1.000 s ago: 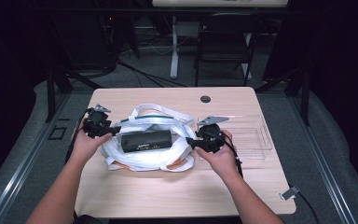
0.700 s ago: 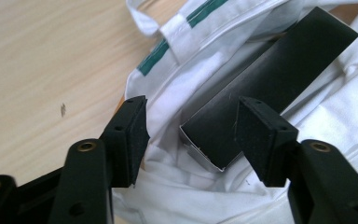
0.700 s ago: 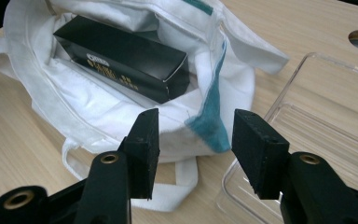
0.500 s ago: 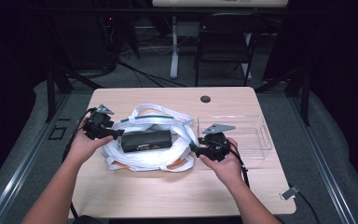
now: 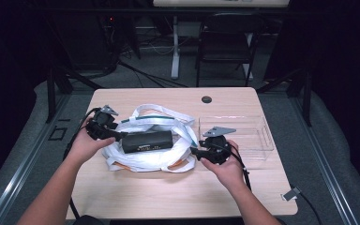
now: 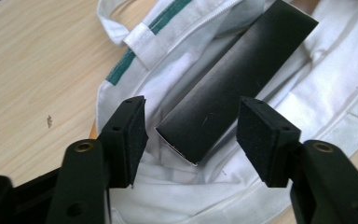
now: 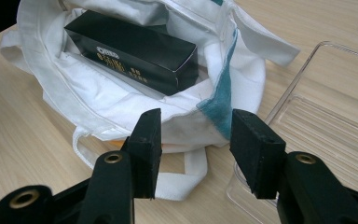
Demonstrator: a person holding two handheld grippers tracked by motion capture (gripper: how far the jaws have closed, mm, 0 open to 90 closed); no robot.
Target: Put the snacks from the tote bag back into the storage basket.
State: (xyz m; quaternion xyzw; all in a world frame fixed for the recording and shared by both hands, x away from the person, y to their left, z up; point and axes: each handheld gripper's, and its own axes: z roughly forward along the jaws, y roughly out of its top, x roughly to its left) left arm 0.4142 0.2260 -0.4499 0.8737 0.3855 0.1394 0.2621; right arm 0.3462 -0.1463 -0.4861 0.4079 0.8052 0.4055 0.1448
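A long black box [image 5: 147,141] lies in the mouth of a white cloth bag [image 5: 145,160] with green trim at the table's middle. My left gripper [image 5: 117,135] is at the box's left end. In the left gripper view its jaws have just been closing. They stand on either side of the box's end [image 6: 200,126] with a gap at each pad, so the left gripper [image 6: 191,126] is open. My right gripper [image 5: 196,151] is at the bag's right rim. The right gripper [image 7: 196,133] is open, its pads just short of the bag's rim [image 7: 186,109]. The box [image 7: 130,49] rests inside.
A clear plastic tray [image 5: 251,136] sits on the table right of the bag, close behind my right hand; its wall [image 7: 303,79] runs beside the right jaw. A round cable hole [image 5: 206,99] is at the table's far edge. A chair and desk legs stand beyond.
The left gripper has shifted slightly at the box's left end. The right hand has drawn back a little toward the person. The box and bag lie where they were.
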